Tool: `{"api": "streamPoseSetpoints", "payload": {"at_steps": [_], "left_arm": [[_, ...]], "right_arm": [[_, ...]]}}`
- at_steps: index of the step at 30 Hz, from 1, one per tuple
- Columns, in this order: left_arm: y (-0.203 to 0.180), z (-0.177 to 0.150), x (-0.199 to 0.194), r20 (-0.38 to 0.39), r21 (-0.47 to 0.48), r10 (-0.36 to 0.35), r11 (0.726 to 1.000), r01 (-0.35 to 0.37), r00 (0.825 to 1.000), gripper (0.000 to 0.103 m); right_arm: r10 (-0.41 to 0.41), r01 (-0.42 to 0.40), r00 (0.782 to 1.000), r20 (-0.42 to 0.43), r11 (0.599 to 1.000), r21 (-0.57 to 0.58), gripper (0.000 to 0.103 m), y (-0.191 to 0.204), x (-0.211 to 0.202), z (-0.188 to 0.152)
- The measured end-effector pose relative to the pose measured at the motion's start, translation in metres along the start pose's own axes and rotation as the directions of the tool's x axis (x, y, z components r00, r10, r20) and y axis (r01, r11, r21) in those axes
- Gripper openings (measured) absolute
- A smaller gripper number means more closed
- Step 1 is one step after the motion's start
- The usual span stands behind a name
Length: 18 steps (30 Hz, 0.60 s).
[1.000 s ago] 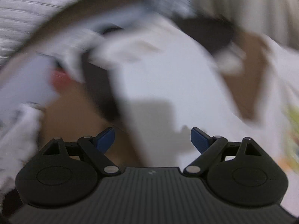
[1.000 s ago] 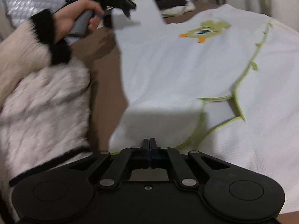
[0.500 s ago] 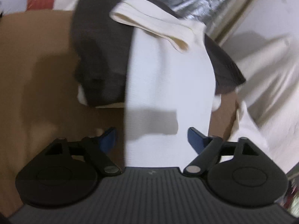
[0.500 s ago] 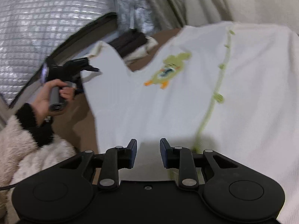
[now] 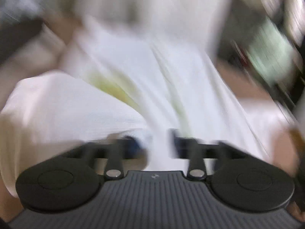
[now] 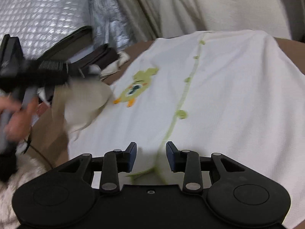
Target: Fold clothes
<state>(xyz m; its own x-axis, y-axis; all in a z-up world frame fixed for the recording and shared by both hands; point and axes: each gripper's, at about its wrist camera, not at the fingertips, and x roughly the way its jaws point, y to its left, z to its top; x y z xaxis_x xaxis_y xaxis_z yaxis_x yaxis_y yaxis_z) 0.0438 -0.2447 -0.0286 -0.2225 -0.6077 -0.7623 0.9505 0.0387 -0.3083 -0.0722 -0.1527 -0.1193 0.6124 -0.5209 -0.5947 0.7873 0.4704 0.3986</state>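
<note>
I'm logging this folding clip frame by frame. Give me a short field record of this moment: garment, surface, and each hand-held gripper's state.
garment: white garment with green trim and a duck patch, spread flat
surface: brown surface
left hand-held gripper: blurred, jaws have been closing, white cloth between them, grip unclear
right hand-held gripper: jaws have been opening, apart over the green-trimmed edge, pads not pressing
background: silver quilted cover

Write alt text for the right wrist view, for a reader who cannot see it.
A white garment with green trim and a green duck patch lies spread on a brown surface, the right gripper open over its near edge, having just been opening. At left, a blurred hand swings the left gripper beside a lifted fold of cloth.
</note>
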Motion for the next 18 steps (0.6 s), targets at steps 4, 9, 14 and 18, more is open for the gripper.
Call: {"api": "streamPoseSetpoints", "payload": {"at_steps": [4, 9, 14, 18], "left_arm": [[-0.006, 0.004, 0.012, -0.04, 0.004, 0.107, 0.994, -0.107, 0.993, 0.056], [0.051, 0.008, -0.046, 0.183, -0.221, 0.057, 0.975, -0.016, 0.981, 0.083], [0.115, -0.004, -0.043, 0.042, -0.434, 0.405, 0.831, -0.349, 0.913, 0.095], [0.137, -0.006, -0.009, -0.116, -0.389, 0.394, 0.827, -0.407, 0.912, 0.095]], "right_arm": [[-0.038, 0.038, 0.999, 0.009, 0.999, 0.033, 0.039, -0.012, -0.001, -0.003], [-0.033, 0.033, 0.999, 0.003, 0.999, 0.035, 0.039, -0.011, 0.01, -0.004], [-0.037, 0.037, 0.999, -0.009, 0.999, -0.007, 0.041, -0.002, 0.021, -0.01], [-0.043, 0.043, 0.999, -0.013, 0.999, -0.017, 0.043, -0.001, 0.023, -0.012]]}}
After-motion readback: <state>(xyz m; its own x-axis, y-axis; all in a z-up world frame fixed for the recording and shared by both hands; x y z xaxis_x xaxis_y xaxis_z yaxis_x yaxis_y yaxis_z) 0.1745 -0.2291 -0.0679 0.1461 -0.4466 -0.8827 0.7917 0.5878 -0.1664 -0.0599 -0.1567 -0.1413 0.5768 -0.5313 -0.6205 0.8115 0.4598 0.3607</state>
